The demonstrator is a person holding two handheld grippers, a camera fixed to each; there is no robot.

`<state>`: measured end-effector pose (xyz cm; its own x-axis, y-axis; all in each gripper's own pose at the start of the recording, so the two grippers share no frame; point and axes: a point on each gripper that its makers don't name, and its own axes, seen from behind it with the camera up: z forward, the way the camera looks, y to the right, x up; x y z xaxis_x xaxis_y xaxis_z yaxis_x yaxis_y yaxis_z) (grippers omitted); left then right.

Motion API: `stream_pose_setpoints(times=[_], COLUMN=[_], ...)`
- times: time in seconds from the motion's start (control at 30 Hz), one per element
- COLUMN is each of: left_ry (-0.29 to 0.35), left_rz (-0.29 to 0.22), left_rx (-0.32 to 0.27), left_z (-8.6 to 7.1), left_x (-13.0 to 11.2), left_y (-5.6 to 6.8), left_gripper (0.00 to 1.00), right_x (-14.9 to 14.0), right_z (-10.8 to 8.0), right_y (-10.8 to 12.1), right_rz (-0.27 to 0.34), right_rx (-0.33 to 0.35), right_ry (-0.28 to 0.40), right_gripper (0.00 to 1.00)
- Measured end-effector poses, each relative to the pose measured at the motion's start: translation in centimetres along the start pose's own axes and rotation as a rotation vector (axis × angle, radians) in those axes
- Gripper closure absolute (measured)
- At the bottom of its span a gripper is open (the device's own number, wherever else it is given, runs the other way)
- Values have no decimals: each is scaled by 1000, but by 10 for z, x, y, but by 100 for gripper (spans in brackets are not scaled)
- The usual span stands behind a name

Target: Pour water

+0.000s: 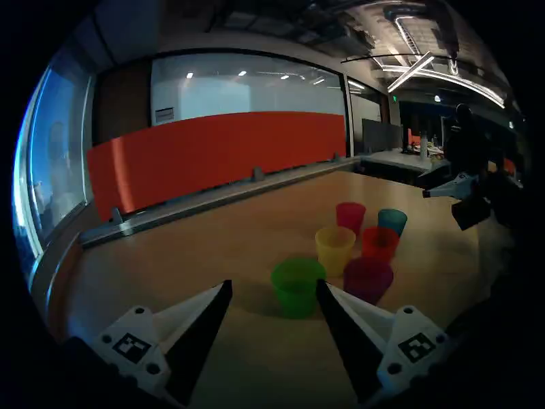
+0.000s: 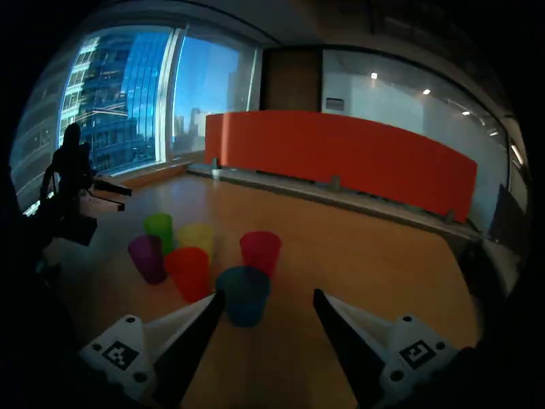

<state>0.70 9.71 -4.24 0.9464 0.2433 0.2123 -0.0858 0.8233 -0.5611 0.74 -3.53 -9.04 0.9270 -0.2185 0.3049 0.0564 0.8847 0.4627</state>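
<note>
On the bench [image 1: 204, 232]: green cup [image 1: 298, 286] at 12; light, thin, I judge.
Hold: mid-wall, gently.
Left claw [image 1: 273, 283]: released.
Right claw [image 2: 269, 293]: released.

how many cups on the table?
6 on the table: green cup nearest the left gripper, purple cup beside it, yellow cup and red cup behind, pink cup and teal cup farthest. Both views agree; none seems hidden.
</note>
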Motion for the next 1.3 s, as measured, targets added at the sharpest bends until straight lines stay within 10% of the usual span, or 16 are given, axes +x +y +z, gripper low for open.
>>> stream_pose_setpoints(times=[0.63, 1.3], left_ry=[233, 299], left_rz=[-19, -108], left_rx=[205, 398], left_z=[-28, -35], left_x=[53, 54], left_y=[-27, -45], left_gripper=[9, 9], right_x=[74, 94], right_z=[8, 8], right_y=[45, 61], right_rz=[51, 74], right_rx=[-253, -462], right_ry=[277, 366], right_gripper=[0, 0])
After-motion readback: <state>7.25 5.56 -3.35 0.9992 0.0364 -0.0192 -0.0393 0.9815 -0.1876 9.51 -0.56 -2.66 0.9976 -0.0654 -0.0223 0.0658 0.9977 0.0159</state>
